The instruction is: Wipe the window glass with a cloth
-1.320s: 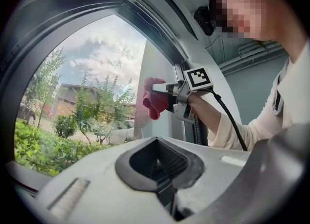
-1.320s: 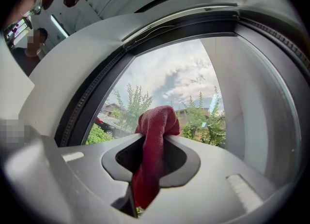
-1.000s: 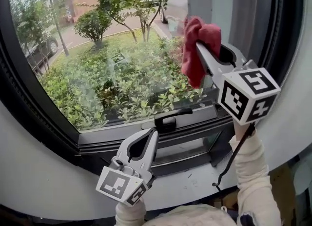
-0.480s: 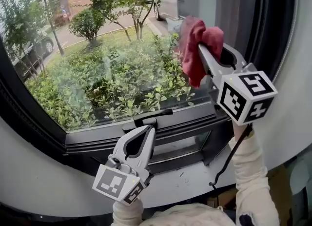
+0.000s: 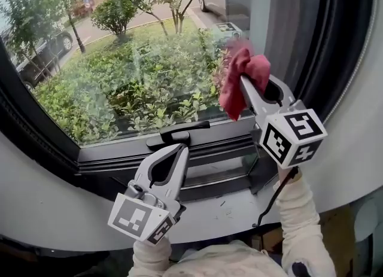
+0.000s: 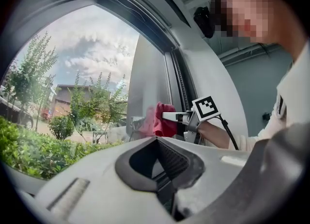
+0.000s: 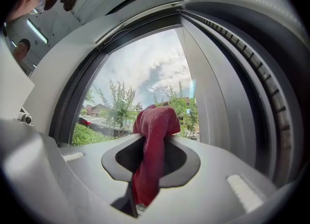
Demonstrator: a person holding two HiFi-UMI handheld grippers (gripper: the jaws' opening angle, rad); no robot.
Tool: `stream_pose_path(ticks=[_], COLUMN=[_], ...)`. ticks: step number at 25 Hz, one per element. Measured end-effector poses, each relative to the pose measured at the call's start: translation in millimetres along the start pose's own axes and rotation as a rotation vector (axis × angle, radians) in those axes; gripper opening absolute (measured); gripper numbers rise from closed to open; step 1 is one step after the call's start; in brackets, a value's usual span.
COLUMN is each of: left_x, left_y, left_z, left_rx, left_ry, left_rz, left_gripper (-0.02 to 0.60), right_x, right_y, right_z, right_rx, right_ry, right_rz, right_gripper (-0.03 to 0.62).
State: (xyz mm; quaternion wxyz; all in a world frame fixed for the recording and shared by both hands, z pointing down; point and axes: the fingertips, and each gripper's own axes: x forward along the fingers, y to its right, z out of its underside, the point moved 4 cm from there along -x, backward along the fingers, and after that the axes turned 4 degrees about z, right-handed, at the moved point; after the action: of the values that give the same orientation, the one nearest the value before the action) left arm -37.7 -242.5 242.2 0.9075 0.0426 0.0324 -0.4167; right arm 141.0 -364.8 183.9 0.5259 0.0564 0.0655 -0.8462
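The window glass (image 5: 131, 60) shows a green garden and street beyond. A red cloth (image 5: 238, 73) is pressed against the glass near its right edge, and my right gripper (image 5: 242, 83) is shut on it. In the right gripper view the cloth (image 7: 152, 136) bunches over the jaw tips and hangs down between the jaws, with the glass (image 7: 140, 78) just ahead. My left gripper (image 5: 182, 149) is shut with nothing in it, held low just below the window handle (image 5: 179, 133). The left gripper view shows the cloth (image 6: 162, 119) against the pane to the right.
The dark window frame (image 5: 197, 156) runs below the glass, with the white sill (image 5: 233, 210) under it. A dark vertical frame post (image 5: 299, 48) stands just right of the cloth. A cable (image 5: 272, 201) hangs from the right gripper.
My right gripper has slid down the glass with the cloth, near the right edge. The left gripper has stayed low by the handle. The head view has shifted a little.
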Motion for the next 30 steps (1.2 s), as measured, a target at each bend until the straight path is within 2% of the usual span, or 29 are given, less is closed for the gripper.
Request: stream_pose_path(ticks=[6,12,21,30], left_x=[-4.6,-18.8,-55.6,-98.7], left_y=[-0.2,-12.4,-42.6,-73.6], left_z=[-2.3,-4.9,-11.4,-18.3], left_rx=[0.004,0.004,0.011,0.017], left_ry=[-0.002,0.010,0.035,0.059], left_rz=[-0.009,-0.015,-0.038,-0.062], left_gripper=[0.000,0.000,0.000,0.000], right_x=[-0.2,10.3,35.7,65.6], right_y=[-2.4,-28.0,-93.9,-186.7], right_z=[-0.5,-2.7,-19.8,-44.7], right_rx=[0.025,0.018,-0.015,-0.102], right_ry=[-0.001,-0.001,0.029,0.059], right_rz=[0.002,-0.015,-0.071,-0.162], right_gripper=[0.103,0.103,0.103,0.103])
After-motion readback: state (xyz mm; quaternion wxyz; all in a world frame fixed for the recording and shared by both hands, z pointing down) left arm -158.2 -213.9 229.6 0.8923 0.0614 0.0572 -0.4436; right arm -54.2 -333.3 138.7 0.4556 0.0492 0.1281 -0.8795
